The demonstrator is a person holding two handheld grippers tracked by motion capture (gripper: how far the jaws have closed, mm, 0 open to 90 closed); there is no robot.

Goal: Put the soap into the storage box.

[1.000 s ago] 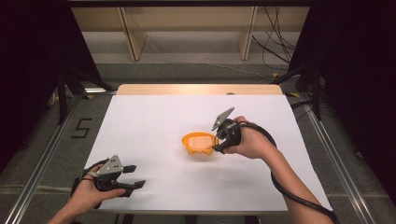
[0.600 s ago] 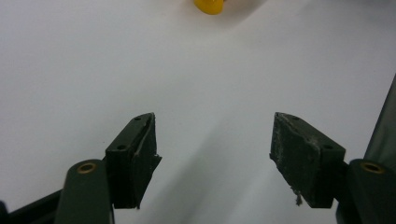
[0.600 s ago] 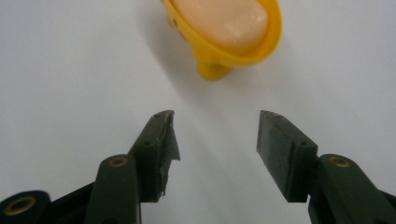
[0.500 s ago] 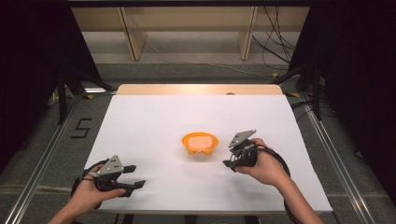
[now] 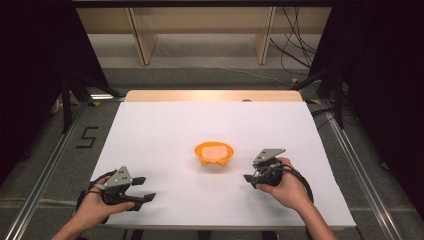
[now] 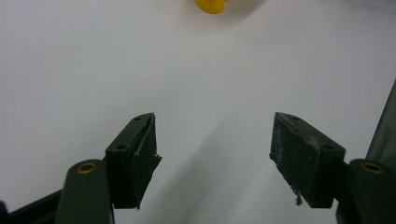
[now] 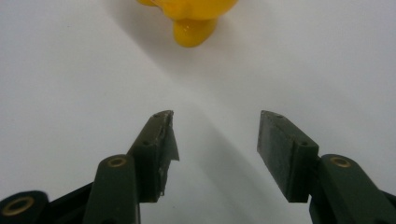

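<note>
White desk [image 5: 165, 125] carried an orange bowl [image 5: 214, 153] near its middle, both tongs gaping empty, left gripper [image 5: 141, 189] at the near-left corner, right gripper [image 5: 251, 178] just beside the bowl, risking a nudge.

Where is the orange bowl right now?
In the high view the orange bowl sits near the middle of the white table, just left of the open right gripper, apart from it, and farther from the left gripper.
</note>
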